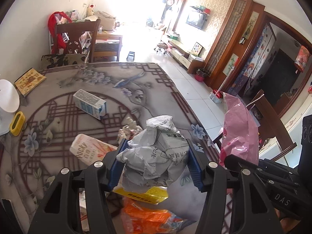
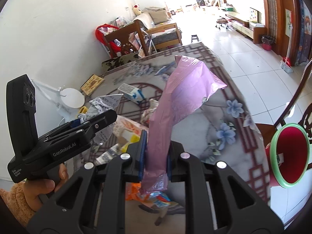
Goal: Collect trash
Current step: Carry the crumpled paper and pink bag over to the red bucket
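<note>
The left tongs (image 1: 156, 163) are clenched on a crumpled wad of printed paper (image 1: 156, 152), blue pads pressing its two sides; the wad bulges up above the pads and hangs a little below them, over the table (image 1: 97, 78). The right tongs (image 2: 154, 156) are shut tight on a pink plastic bag (image 2: 181, 97), pinching it near its lower end. The bag's long axis runs upward and away from the pads, its loose upper part flaring toward the far side of the table; whether its mouth is open I cannot tell, and nothing shows inside it.

Under the left tongs lie a yellow wrapper (image 1: 144, 194) and an orange wrapper (image 1: 148, 216). Just to the left, a Pocky box (image 1: 87, 152) lies flat, its long side slanting toward the tongs. Farther out, a small milk carton (image 1: 89, 104) lies on its side, top end pointing right. At the table's right edge, a red bin with a green rim (image 2: 290, 156) stands tilted toward the camera, its interior apparently bare.
</note>
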`<state>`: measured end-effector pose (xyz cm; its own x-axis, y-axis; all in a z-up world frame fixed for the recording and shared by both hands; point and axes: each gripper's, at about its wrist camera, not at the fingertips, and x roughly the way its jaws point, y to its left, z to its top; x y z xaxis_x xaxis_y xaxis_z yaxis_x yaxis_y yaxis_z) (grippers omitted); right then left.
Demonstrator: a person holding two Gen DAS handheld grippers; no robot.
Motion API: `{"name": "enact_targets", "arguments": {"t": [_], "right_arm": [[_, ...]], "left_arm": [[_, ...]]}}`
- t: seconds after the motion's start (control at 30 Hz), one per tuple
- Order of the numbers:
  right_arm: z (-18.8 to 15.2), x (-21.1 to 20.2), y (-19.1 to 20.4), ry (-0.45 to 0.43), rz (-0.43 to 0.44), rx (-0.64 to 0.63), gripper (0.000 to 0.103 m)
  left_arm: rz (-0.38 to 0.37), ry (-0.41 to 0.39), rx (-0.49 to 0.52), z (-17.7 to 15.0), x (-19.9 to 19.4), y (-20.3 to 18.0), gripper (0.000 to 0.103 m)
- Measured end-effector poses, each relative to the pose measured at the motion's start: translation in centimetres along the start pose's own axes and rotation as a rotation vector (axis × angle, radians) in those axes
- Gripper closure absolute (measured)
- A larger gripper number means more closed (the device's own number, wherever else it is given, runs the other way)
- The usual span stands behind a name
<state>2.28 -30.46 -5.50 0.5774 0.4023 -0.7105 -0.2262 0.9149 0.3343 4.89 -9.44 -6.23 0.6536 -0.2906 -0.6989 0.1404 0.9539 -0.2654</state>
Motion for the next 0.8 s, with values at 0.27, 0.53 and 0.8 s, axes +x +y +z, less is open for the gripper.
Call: {"name": "enact_targets", "arguments": {"t": [0.27,0.53,0.8], "right_arm": [[0.5,-1.1,-6.0,-0.001,-0.050,0.055,0.086],[0.7,-2.0,-13.0,0.008,-0.091,0.121,0.086],[0.5,-2.7,-20.0,0.024,-0.130,0.193,0.086]], "left_arm": [[-0.034,0.025,0.029,0.4,2.8,-4.7,0.048],[-0.044,0.060,0.042,0.4,5.9,-9.2,0.048],[-0.038,0.083,0.058,0.5,8.3,-13.3,0.048]]}}
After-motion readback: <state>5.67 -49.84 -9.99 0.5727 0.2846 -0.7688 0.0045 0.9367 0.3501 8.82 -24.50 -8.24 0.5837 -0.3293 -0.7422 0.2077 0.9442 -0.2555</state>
